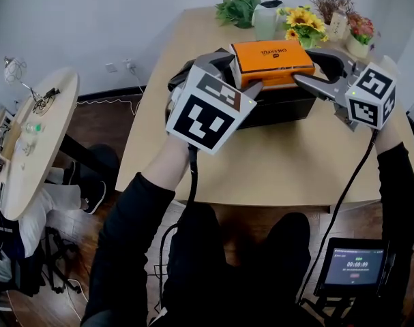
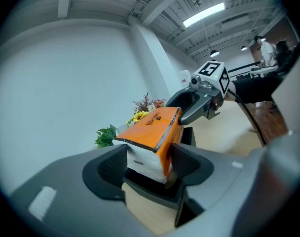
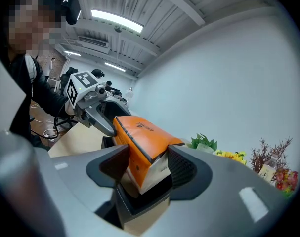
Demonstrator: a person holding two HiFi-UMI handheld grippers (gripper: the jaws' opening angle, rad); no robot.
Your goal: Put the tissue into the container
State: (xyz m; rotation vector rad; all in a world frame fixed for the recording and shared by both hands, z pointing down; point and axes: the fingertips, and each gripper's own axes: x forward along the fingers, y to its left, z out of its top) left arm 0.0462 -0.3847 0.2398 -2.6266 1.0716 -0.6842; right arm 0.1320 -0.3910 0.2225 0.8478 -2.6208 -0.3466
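Clamping orange tissue pack (image 1: 271,60) from both ends, left tool (image 1: 234,73), right tool (image 1: 319,68), black container (image 1: 282,109) beneath, flowers (image 1: 303,20) behind.

Inside of container (image 1: 283,112) unseen (beneath the tissue pack (image 1: 271,60))

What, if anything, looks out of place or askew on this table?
The orange tissue pack is not yet fully inside the black container: most of it stands above the rim, clamped at its two ends by the left gripper and the right gripper. Nothing looks spilled or damaged.
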